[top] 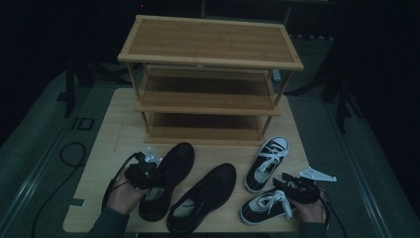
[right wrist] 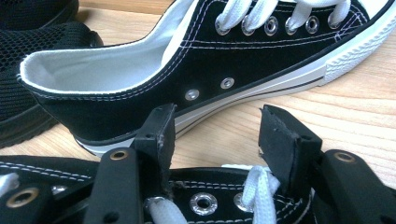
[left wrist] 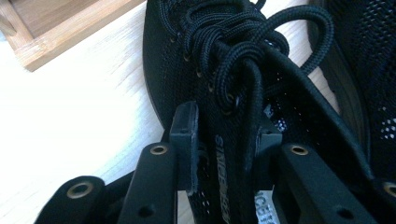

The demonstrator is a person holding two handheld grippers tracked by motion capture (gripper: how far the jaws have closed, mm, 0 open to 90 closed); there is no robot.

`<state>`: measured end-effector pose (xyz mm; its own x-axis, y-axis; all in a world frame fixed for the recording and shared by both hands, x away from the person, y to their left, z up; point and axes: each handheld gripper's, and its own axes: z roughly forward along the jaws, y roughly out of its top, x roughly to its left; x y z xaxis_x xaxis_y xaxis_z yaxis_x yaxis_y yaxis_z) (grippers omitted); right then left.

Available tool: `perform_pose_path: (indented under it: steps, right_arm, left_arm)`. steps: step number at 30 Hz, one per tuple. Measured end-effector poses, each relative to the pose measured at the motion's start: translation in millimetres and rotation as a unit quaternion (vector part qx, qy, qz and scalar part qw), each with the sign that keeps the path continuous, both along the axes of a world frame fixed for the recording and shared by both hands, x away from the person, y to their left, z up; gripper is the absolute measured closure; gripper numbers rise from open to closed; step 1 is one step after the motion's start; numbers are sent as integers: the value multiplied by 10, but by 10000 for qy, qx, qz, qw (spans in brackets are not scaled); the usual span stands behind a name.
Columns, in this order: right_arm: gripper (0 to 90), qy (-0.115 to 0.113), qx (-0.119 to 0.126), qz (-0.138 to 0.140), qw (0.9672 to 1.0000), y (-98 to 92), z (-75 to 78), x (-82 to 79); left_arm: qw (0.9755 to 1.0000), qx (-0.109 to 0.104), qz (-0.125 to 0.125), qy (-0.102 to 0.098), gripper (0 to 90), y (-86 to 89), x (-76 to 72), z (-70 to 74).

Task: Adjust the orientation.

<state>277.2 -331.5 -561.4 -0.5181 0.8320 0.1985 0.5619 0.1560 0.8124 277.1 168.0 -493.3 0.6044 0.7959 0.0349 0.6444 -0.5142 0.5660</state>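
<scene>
Two black mesh shoes lie side by side on the wooden table (top: 114,139). My left gripper (top: 157,174) is at the left black shoe (top: 171,168). In the left gripper view, my left gripper (left wrist: 226,135) has its pads lying against both sides of this shoe's (left wrist: 187,46) tongue, just below the knotted laces. Two black-and-white sneakers lie at the right. My right gripper (top: 283,181) hovers over the near sneaker (top: 262,206). In the right gripper view, my right gripper (right wrist: 217,135) has its jaws apart above that sneaker's eyelet row (right wrist: 205,203), touching nothing. The far sneaker (right wrist: 210,60) lies beyond.
A three-shelf bamboo rack (top: 210,42) stands at the back of the table, its shelves bare; its corner (left wrist: 56,37) appears in the left gripper view. The second black shoe (top: 208,193) lies between the held shoe and the sneakers. A cable loops on the floor at the left.
</scene>
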Motion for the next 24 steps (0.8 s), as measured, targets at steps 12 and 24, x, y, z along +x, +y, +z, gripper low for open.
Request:
perform_pose_path:
  steps: [12,24]
  right_arm:
    - [456,1,13,1,10000,-2,-1,0]
    - [454,0,39,7,10000,-4,-3,2]
  left_arm:
    - [9999,93,60,-52,765,-21,15,5]
    - [9998,135,55,-121,812,-23,6,36]
